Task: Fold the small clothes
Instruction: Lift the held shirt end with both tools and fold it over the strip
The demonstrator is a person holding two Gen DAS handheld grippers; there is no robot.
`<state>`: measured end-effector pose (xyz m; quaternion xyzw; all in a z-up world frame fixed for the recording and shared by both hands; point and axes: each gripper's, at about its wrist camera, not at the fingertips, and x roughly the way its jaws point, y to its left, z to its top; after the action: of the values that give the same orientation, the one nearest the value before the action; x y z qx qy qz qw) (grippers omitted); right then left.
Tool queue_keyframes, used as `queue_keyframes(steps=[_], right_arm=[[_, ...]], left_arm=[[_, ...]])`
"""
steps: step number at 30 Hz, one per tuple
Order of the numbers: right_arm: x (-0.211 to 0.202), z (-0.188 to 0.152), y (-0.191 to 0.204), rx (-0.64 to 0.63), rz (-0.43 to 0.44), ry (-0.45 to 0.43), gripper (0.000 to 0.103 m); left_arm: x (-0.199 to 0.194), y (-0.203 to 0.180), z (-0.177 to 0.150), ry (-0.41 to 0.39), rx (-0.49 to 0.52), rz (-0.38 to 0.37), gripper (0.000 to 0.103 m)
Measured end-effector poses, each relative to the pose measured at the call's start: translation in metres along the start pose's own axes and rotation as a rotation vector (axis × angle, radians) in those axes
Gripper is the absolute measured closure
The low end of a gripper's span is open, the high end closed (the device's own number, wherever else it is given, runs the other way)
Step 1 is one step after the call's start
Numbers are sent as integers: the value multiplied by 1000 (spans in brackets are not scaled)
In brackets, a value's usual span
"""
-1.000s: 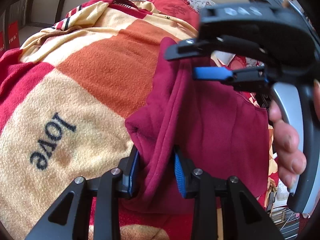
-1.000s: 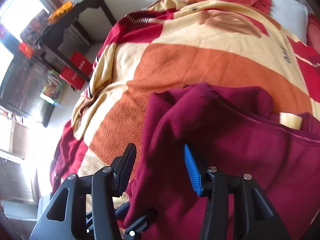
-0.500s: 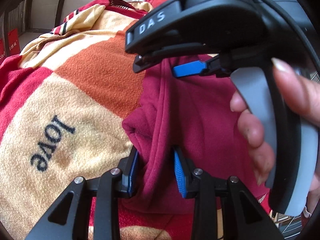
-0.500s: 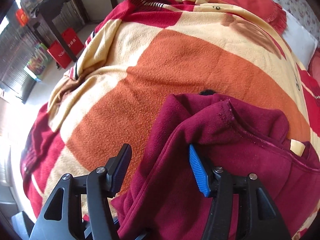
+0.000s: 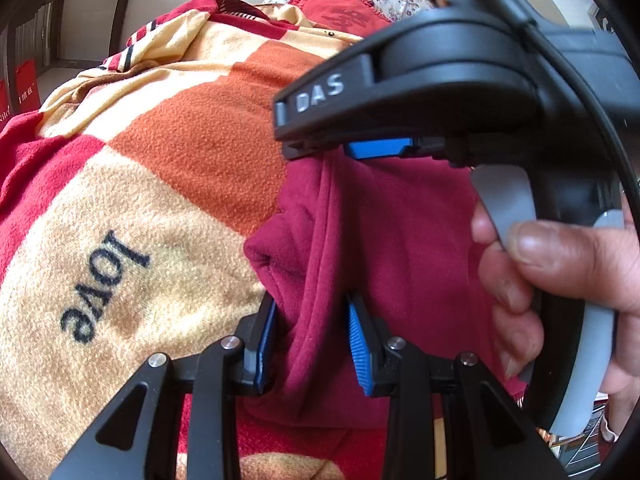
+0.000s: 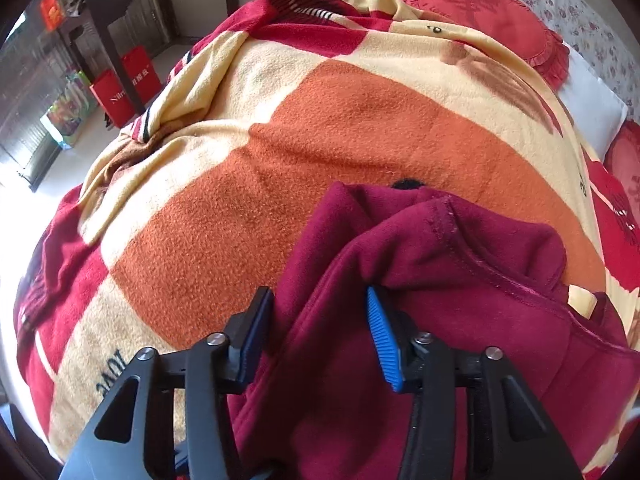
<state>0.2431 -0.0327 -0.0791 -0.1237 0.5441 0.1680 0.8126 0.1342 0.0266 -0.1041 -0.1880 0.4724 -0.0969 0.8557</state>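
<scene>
A fold of the maroon garment (image 5: 320, 312) is pinched between the blue pads (image 5: 358, 352) of the left gripper (image 5: 312, 344), the fleece being bunched thickly in the gap and pressed on both sides. In the right wrist view, the right gripper (image 6: 320, 336) is seen with its jaws closing; a raised ridge of the same garment (image 6: 400, 320) lies between them, the blue pad (image 6: 384, 340) on the right side being met by the cloth, while contact at the darker finger on the left side cannot be told for certain. From the left wrist view the right gripper (image 5: 380, 149) is seen side-on above the garment's upper edge, its blue pad just at the cloth, and its grey handle is gripped by a hand (image 5: 560, 280) at the right of the frame. The garment is draped in loose folds, partly lifted, over a fleece blanket (image 6: 320, 140) patterned in orange, cream and red blocks; the word "love" (image 5: 104, 284) is printed in dark letters on a cream block just left of the left gripper. A hemmed edge with a pale label (image 6: 580, 300) is noted on the garment's right. Beyond the blanket, red frilled cushions (image 6: 480, 12) on a floral sheet are seen, and further left a dark table (image 6: 132, 12) with red bags (image 6: 124, 88) beneath it.
</scene>
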Motion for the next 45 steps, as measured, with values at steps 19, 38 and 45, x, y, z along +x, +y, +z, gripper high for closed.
queue_keyframes(steps=[19,38,45], right_arm=[[-27,-17,-27,47,140,-72,100],[-34,-22,-38,80,201,-84,102],[-24,-10,-33,108,148,-33,86]], left_arm=[[1,-1,-1,0,17,4,63],[1,2,0,4,6,-11,68],[0,-1,-5,-2,12,-9,68]])
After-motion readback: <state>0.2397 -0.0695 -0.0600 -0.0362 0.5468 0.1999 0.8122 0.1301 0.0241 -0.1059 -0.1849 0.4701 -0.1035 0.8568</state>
